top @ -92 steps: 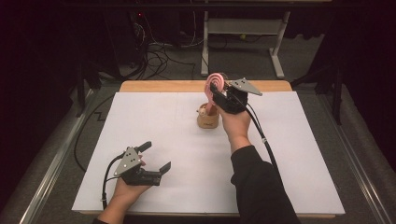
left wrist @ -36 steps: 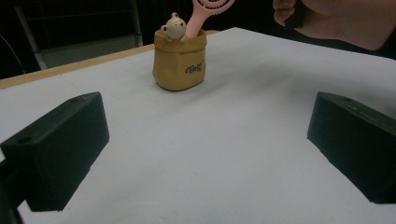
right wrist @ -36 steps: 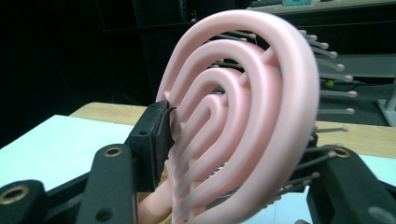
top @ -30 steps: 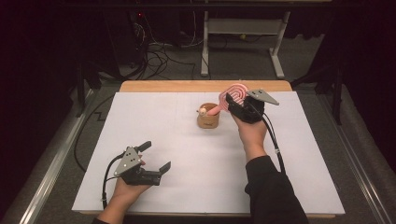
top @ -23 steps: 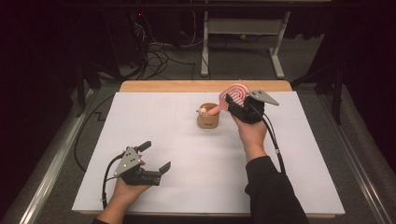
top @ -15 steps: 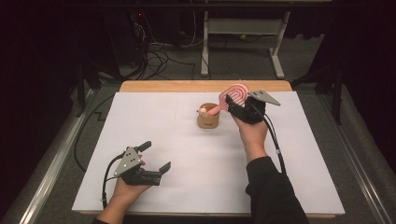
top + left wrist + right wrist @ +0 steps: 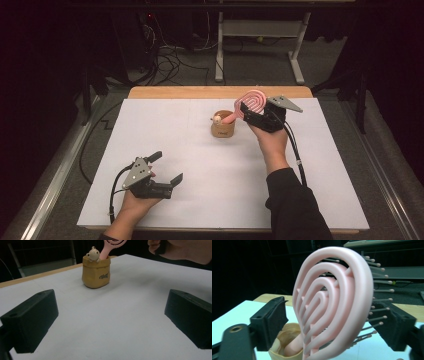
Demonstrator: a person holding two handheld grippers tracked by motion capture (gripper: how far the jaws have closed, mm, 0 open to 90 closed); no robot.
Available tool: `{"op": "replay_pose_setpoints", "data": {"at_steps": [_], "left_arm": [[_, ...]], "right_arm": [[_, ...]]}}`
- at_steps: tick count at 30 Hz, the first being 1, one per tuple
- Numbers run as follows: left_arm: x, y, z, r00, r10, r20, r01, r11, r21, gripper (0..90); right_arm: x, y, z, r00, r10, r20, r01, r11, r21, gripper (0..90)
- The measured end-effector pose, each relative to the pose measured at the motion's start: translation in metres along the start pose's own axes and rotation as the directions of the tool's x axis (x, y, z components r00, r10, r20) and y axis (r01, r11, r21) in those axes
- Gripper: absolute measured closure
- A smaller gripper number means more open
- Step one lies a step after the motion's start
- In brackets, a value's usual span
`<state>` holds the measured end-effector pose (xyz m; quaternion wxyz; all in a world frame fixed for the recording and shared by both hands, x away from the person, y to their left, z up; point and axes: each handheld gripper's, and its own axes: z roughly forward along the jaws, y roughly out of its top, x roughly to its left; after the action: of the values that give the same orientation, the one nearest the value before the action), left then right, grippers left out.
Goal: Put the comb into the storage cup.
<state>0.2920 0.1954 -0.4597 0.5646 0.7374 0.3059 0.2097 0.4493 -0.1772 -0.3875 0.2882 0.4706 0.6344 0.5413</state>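
Observation:
A pink hairbrush leans with its handle in a tan holder that carries a small bear figure, at the middle of the white table top. My right gripper sits around the brush head. Its jaws have just been opening and now stand open, the left pad clear of the brush rim and the bristles reaching toward the right pad. My left gripper rests open and empty near the front left edge, its jaws facing the holder.
The white sheet covers a wooden table whose bare strip shows at the far edge. Cables and a metal stand lie on the floor beyond. A cable trails from the right gripper along the sleeve.
About three seconds ago the right gripper held the brush head over the holder; it has since shifted right, so the brush leans. Within the last second nothing visibly moved. The left gripper stayed put.

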Motion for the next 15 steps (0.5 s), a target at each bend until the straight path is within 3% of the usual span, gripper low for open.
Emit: {"op": "replay_pose_setpoints", "data": {"at_steps": [12, 15], "left_arm": [[0.0000, -0.0003, 0.0007, 1.0000, -0.004, -0.001, 0.004, 1.0000, 0.000, 0.0], [-0.0001, -0.0003, 0.0008, 1.0000, -0.002, 0.001, 0.002, 1.0000, 0.002, 0.0]], "right_arm": [[-0.0023, 0.0019, -0.0039, 0.9998, -0.017, -0.012, 0.018, 1.000, 0.021, 0.1], [-0.0024, 0.0013, -0.0039, 0.9998, -0.020, -0.008, 0.020, 0.999, 0.032, 0.0]]}}
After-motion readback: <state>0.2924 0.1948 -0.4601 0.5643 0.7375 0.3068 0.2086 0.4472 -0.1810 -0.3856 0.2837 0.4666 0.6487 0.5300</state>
